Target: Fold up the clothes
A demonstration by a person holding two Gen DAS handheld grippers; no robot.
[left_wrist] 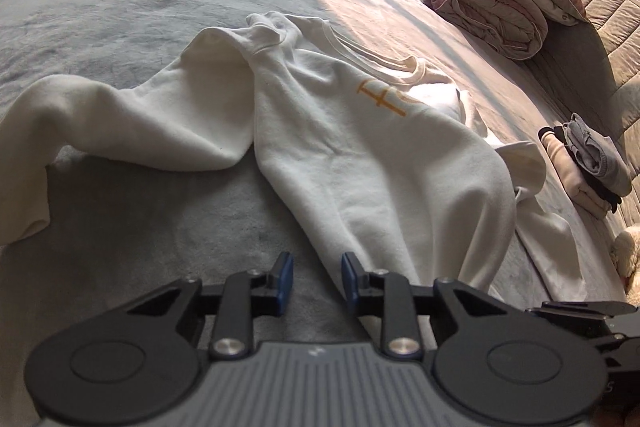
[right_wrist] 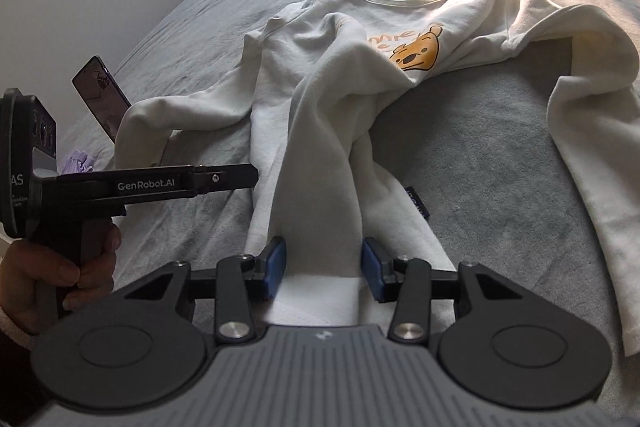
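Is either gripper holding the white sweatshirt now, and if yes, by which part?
Nothing is held. The left gripper is open above the bed. The right gripper is open around the hem of the sweatshirt, not closed on it.

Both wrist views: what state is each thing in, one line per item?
Sweatshirt: unfolded, rumpled, print up, hem end lifted off the bed.
Left tool: open, empty, at the sweatshirt's edge.
Right tool: open, hem cloth between its pads.
Quilts: folded, stacked.
Small clothes pile: folded, stacked.
Phone: screen dark.
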